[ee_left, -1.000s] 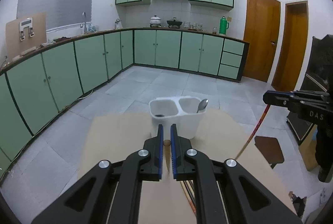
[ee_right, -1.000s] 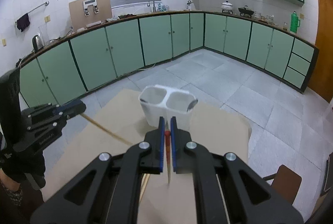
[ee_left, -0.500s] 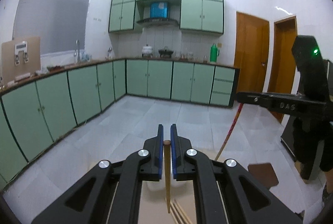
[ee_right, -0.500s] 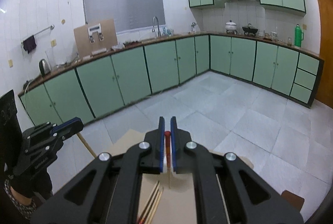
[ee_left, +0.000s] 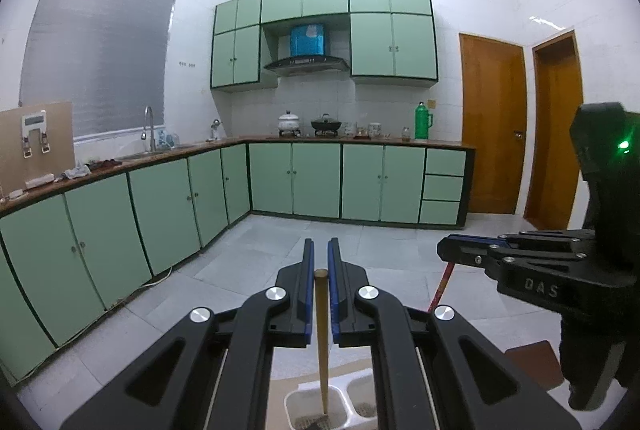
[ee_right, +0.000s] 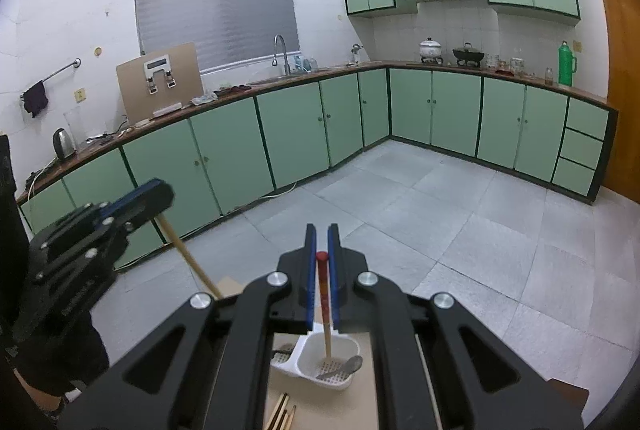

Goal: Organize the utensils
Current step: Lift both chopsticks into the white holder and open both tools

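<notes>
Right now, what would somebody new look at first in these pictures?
Probably the two chopsticks pinched upright in black jaws: a plain wooden chopstick in the left gripper and a red-topped chopstick in the right gripper. Both hang over the white utensil holder, where a spoon rests.

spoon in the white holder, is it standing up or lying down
Lying down, or nearly. In the right wrist view the spoon rests low across the holder's right compartment, bowl against the far rim, rather than standing on end.
</notes>
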### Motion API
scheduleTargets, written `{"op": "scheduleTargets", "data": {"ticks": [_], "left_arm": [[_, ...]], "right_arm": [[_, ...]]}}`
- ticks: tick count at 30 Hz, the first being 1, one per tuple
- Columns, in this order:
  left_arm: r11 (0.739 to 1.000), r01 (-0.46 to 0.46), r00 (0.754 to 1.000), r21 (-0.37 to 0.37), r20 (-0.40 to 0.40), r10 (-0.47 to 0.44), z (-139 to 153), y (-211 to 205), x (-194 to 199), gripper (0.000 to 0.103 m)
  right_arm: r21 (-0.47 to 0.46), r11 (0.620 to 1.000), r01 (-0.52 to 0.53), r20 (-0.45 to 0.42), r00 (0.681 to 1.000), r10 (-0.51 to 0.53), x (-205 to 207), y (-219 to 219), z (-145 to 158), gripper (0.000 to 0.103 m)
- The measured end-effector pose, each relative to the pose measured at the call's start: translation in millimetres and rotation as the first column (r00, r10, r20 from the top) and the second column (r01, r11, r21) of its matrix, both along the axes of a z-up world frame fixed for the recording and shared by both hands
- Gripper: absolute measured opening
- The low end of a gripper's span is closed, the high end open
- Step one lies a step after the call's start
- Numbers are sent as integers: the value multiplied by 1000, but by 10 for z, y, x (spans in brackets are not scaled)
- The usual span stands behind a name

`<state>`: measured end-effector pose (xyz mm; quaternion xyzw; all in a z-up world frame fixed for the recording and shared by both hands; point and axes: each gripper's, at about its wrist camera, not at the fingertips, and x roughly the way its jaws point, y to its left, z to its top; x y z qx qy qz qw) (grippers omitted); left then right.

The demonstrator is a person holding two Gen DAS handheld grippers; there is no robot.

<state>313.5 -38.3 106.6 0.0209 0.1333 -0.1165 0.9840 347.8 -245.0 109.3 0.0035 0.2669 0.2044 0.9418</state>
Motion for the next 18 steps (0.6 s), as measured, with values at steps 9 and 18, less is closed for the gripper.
{"op": "scheduleTargets", "data": {"ticks": [9, 18], "left_arm": [[999, -5, 987, 35, -159, 10, -725, -47, 504, 7], [999, -5, 983, 36, -184, 11, -796, 81, 434, 35]], "right_arm": [[-8, 1000, -11, -98, 995, 10, 164, 92, -638, 5], [6, 999, 34, -109, 993, -33, -15, -23, -703, 30]]}}
